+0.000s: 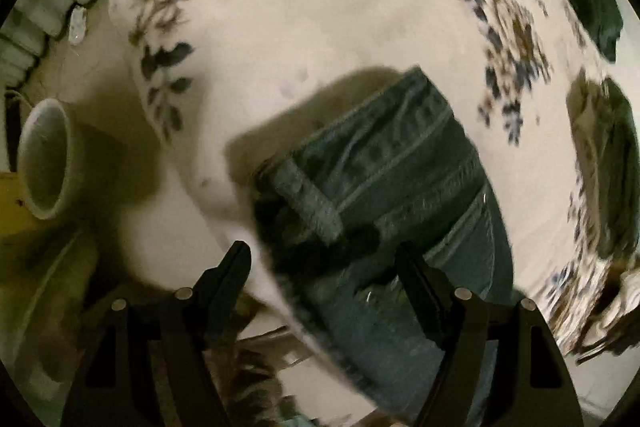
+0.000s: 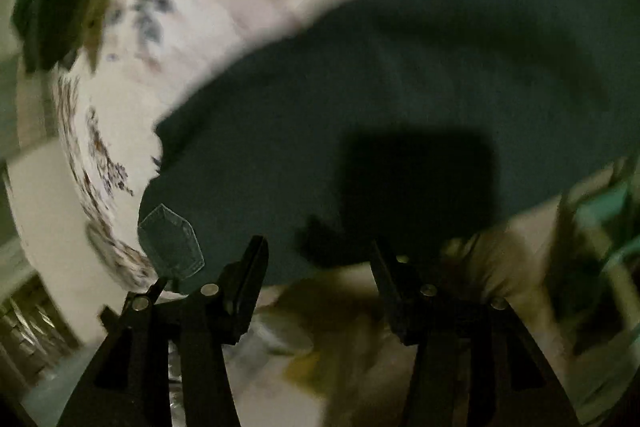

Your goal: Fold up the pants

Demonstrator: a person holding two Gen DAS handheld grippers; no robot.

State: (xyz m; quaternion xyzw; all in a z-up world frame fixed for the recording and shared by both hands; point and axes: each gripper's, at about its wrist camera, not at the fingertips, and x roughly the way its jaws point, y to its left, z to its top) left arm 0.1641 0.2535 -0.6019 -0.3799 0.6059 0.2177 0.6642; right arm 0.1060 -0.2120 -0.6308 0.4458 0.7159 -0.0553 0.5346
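1. Jeans (image 1: 384, 163) lie on a floral bedsheet (image 1: 340, 27) at the center and lower right of the left wrist view, the waistband end with a belt loop nearest the camera. In the right wrist view the same dark denim (image 2: 400, 87) sweeps from lower left to upper right, a small patch showing at its lower left corner.

2. Folding appears to be partly done at most: the cloth looks gathered into a long band, but blur hides how many layers there are, and a compact final fold is not seen.

3. Left gripper (image 1: 324, 251), at the bottom of its frame, has its jaws roughly half apart over the waistband; the right-hand finger overlaps the denim, with no pinch visible.

4. Right gripper (image 2: 318, 247), at the bottom of its frame, is likewise about half open at the near edge of the cloth and holds nothing.

5. A pale pot (image 1: 44, 159) sits at the left edge, off the bed.
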